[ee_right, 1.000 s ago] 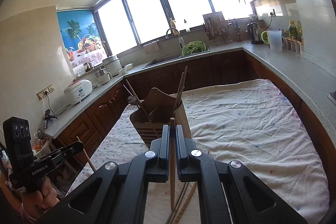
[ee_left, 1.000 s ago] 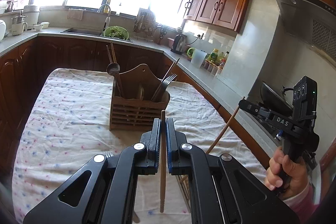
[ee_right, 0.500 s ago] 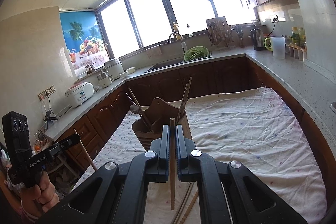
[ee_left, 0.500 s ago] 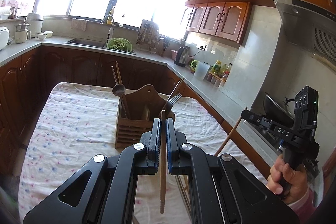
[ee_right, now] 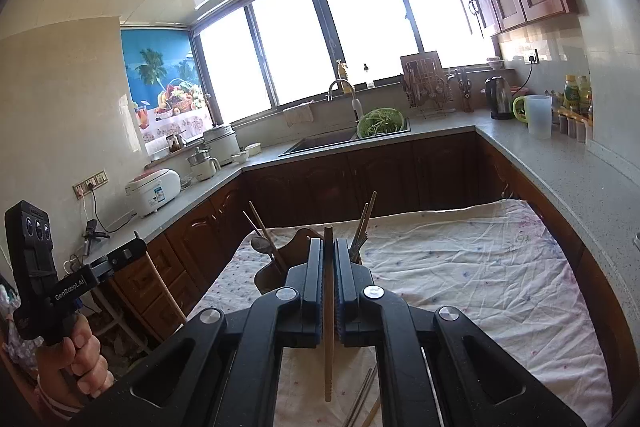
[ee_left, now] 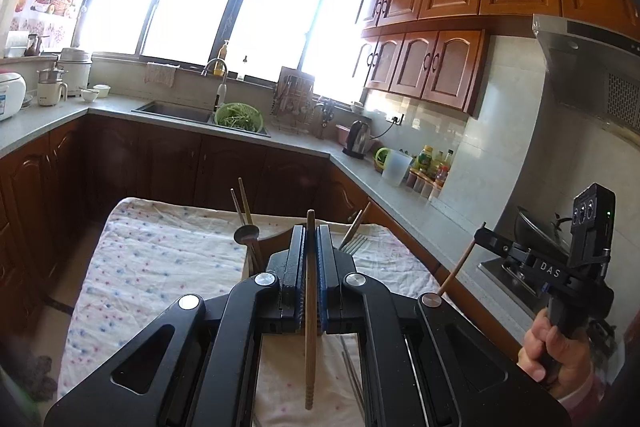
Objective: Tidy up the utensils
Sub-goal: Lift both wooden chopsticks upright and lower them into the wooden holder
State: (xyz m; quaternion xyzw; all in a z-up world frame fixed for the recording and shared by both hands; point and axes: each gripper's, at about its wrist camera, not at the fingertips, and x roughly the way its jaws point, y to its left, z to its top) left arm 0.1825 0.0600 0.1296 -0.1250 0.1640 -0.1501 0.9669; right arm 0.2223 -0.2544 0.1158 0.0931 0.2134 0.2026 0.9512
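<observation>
My left gripper (ee_left: 310,231) is shut on a wooden chopstick (ee_left: 309,367) that stands upright between its pads, above the cloth-covered table (ee_left: 152,267). My right gripper (ee_right: 328,243) is likewise shut on a second wooden chopstick (ee_right: 328,367). The wooden utensil holder (ee_right: 276,267) stands on the table just beyond both grippers, largely hidden by their fingers. A ladle (ee_left: 246,235), chopsticks and a fork (ee_left: 354,243) stick out of it. Loose metal chopsticks (ee_left: 352,375) lie on the cloth below the grippers. Each gripper shows at the edge of the other's view.
A grey counter (ee_right: 580,179) wraps around the table, with a sink and a green colander (ee_left: 239,117) at the back. A kettle (ee_left: 357,139), a jug and bottles stand on the right, and a wok (ee_left: 536,227) sits under the range hood.
Both grippers have risen with their chopsticks and tilted up. The holder has dropped lower in both views and is now mostly hidden behind the fingers.
</observation>
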